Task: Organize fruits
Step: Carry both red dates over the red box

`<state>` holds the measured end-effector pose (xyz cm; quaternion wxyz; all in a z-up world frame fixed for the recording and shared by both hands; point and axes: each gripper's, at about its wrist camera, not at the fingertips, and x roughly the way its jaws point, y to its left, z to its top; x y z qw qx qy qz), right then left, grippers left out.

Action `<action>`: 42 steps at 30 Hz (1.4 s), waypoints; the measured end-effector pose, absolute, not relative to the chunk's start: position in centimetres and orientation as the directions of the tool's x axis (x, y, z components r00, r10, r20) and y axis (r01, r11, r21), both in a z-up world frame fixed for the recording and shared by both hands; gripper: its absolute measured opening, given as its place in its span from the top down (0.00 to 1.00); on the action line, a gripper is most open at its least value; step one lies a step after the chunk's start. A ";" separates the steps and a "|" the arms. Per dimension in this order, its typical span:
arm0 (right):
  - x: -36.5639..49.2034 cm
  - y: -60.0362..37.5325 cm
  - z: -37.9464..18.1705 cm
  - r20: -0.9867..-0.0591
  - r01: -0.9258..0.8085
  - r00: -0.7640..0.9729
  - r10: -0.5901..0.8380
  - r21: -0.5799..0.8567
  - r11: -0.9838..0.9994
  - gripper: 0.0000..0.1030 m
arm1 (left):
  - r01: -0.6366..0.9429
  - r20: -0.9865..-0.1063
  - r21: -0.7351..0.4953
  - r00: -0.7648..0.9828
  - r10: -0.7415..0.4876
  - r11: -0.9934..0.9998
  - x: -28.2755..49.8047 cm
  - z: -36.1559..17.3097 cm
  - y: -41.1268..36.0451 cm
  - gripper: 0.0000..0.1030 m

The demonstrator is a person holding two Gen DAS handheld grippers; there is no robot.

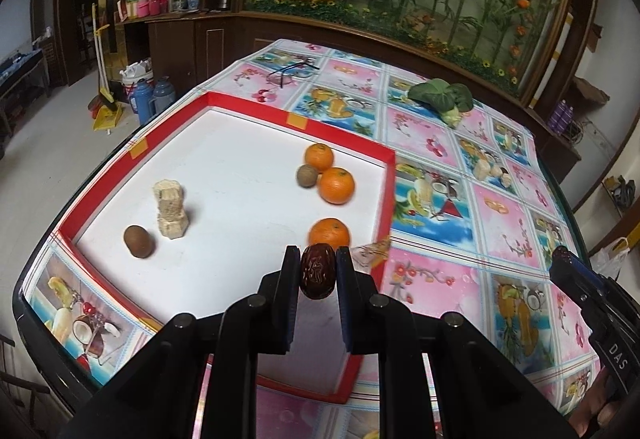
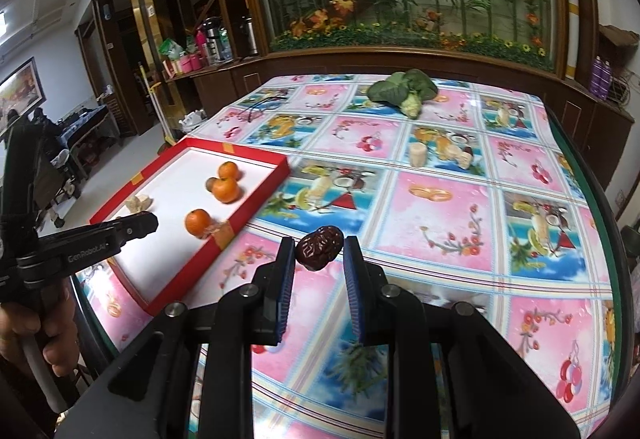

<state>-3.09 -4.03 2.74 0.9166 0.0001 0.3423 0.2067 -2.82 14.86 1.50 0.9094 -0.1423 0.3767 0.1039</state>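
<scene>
My left gripper [image 1: 318,271] is shut on a dark red date [image 1: 317,270], held above the near part of the red-rimmed white tray [image 1: 384,199]. In the tray lie three oranges [image 1: 336,185], a brown round fruit [image 1: 307,176] beside two of them, another brown fruit [image 1: 138,241] at the left, and pale stacked pieces [image 1: 171,213]. My right gripper [image 2: 319,253] is shut on a second dark red date [image 2: 319,247], held over the tablecloth right of the tray [image 2: 264,199]. The left gripper's body also shows in the right wrist view [image 2: 132,227].
A leafy green vegetable [image 2: 404,89] lies at the table's far side. Eyeglasses [image 1: 292,73] lie behind the tray. The patterned tablecloth [image 2: 440,207] covers the table. A wooden cabinet with a planted glass display stands behind.
</scene>
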 end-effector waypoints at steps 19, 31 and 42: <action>-0.3 5.8 3.0 -0.628 -0.537 0.597 0.499 0.149 0.830 0.74 | -0.448 -0.721 -0.164 0.662 0.203 0.879 -1.5 1.1 22.6 0.85; 2.8 12.0 1.0 -0.659 -0.610 0.510 0.553 0.177 0.773 0.74 | -0.482 -0.736 -0.078 0.618 0.276 0.872 3.0 1.0 25.8 0.85; 4.6 13.0 -0.6 -0.684 -0.607 0.483 0.547 0.190 0.772 0.74 | -0.495 -0.761 -0.063 0.586 0.279 0.867 4.7 -0.2 26.6 0.85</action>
